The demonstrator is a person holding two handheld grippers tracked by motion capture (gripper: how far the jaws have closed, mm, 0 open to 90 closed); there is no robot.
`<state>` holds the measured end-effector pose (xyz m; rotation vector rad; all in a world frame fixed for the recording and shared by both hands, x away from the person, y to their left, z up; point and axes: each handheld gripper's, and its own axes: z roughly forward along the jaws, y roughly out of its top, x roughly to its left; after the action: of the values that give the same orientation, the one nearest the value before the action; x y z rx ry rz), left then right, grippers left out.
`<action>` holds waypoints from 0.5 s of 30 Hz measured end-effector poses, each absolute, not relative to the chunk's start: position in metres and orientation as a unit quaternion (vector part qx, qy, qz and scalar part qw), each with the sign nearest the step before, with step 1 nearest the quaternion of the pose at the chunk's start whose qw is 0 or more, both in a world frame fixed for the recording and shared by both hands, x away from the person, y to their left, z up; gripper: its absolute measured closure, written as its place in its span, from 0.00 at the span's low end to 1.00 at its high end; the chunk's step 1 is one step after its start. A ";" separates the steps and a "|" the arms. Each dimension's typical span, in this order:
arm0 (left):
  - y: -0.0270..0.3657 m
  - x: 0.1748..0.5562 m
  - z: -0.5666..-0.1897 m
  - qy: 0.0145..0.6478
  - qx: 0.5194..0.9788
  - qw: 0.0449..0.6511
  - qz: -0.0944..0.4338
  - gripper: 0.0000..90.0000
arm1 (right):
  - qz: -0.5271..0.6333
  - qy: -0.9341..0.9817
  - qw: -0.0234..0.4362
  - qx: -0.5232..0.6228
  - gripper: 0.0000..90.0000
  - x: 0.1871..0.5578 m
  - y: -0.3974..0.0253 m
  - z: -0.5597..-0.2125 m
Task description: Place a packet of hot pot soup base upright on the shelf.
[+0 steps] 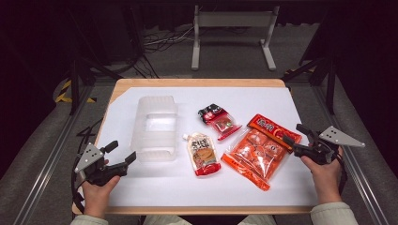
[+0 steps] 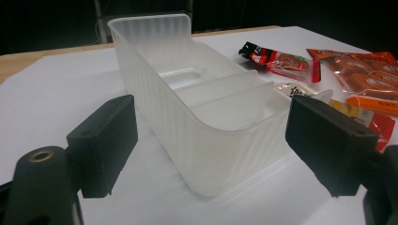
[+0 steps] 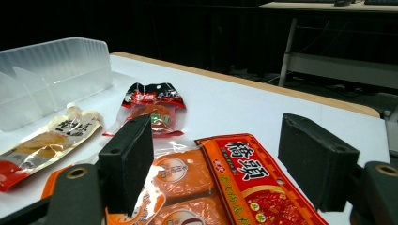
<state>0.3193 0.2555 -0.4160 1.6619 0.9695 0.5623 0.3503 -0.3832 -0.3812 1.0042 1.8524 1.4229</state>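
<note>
High view: white sheet (image 1: 263, 187) over wooden table (image 1: 197, 83), dark room beyond.

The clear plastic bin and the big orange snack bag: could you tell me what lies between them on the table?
In the high view, two packets lie between the clear plastic bin and the big orange snack bag: the small red-and-black packet and the beige spouted pouch.

Orange packet (image 3: 225, 187) cut off by the lower edge in the right gripper view; its print (and the spout pouch's (image 1: 202, 154)) too small to read from above.
</note>
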 end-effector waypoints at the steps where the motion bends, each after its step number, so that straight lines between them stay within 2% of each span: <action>1: 0.256 0.319 -0.416 0.408 0.699 0.538 0.236 0.20 | 0.535 0.695 0.295 0.380 0.30 0.352 -0.385 -0.381; 10: 0.255 0.320 -0.418 0.410 0.698 0.538 0.233 0.20 | 0.527 0.697 0.303 0.382 0.31 0.366 -0.391 -0.384; 15: 0.254 0.321 -0.420 0.415 0.703 0.530 0.231 0.20 | 0.515 0.687 0.326 0.395 0.32 0.371 -0.395 -0.387</action>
<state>0.3214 0.2543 -0.4200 1.6781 0.9899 0.5512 0.3714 -0.3950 -0.3867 1.0366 1.8018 1.3495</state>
